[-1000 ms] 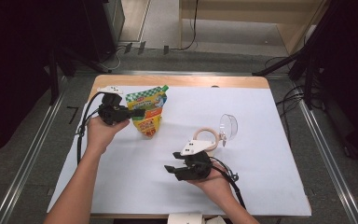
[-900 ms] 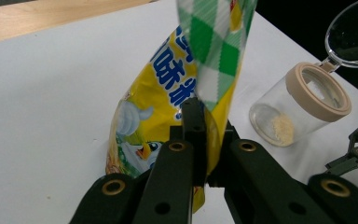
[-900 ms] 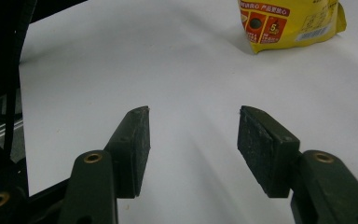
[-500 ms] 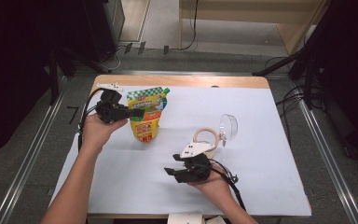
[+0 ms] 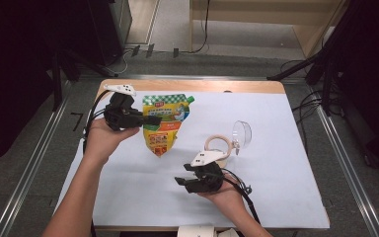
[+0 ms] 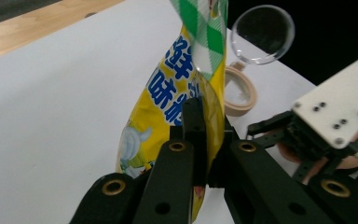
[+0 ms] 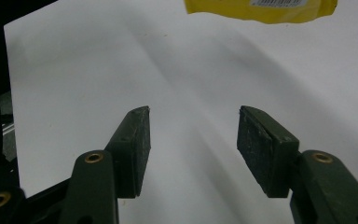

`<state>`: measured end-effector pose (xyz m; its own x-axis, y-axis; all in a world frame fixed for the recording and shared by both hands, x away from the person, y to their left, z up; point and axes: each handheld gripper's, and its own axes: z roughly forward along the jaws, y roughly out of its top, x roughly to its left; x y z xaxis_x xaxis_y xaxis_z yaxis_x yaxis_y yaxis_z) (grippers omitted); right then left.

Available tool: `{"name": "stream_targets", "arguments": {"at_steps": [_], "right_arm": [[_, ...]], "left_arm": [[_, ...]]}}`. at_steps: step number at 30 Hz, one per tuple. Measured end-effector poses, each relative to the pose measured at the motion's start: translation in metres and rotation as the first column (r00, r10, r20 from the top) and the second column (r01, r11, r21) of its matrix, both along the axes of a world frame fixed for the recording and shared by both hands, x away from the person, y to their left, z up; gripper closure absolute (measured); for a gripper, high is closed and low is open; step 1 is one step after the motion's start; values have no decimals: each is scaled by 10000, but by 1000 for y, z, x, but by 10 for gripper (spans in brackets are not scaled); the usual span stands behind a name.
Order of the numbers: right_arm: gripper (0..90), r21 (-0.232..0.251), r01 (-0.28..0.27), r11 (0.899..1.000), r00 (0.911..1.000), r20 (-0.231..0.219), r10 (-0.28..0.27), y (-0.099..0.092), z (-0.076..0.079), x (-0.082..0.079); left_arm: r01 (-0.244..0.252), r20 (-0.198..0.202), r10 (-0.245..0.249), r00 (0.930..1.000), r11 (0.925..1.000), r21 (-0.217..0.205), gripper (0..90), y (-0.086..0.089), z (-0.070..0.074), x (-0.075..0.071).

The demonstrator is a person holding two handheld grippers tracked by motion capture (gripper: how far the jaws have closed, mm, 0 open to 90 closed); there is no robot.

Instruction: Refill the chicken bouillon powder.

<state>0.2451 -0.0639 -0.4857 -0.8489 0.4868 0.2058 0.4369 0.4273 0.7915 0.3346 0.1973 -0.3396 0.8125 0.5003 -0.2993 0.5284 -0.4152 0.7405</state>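
1. The left gripper [image 5: 150,120] was pinching the pouch [image 5: 163,123] at its left edge, high up near the green checked top; in the left gripper view the jaws were pressed tight on the thin side seam of the pouch [image 6: 186,107].
2. The pouch hung over the far left part of the white sheet [image 5: 276,163], upright, its bottom apparently off the surface.
3. The right gripper [image 5: 181,181] rested near the front edge, jaws spread and holding nothing.
4. Judged: soft, floppy foil, contents sagging low; glossy, so likely slippery. The flat sealed seam or top band looked the safest hold; squeezing the belly risks bulging.
5. Writing: blue Chinese characters on yellow, not fully legible; a barcode strip on the bottom edge.
6. A clear lid [image 5: 241,134] and a tan ring [image 5: 219,146] lay to the right.
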Motion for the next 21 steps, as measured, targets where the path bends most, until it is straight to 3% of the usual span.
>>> {"name": "stream_targets", "arguments": {"at_steps": [7, 13, 21], "right_arm": [[467, 44, 302, 9995, 9995, 53, -303, -1, 0, 2], [519, 176, 692, 9974, 9973, -253, -687, -6, -4, 8], [719, 519, 1387, 9890, 9900, -314, -1372, -9, -6, 15]], "left_arm": [[530, -27, -530, 9986, 9985, -121, 900, -12, 13, -13], [975, -111, -980, 9951, 9946, -341, 900, -20, 24, -26], [1634, -193, -1643, 9862, 9857, -416, 900, -37, 37, -45]]}}
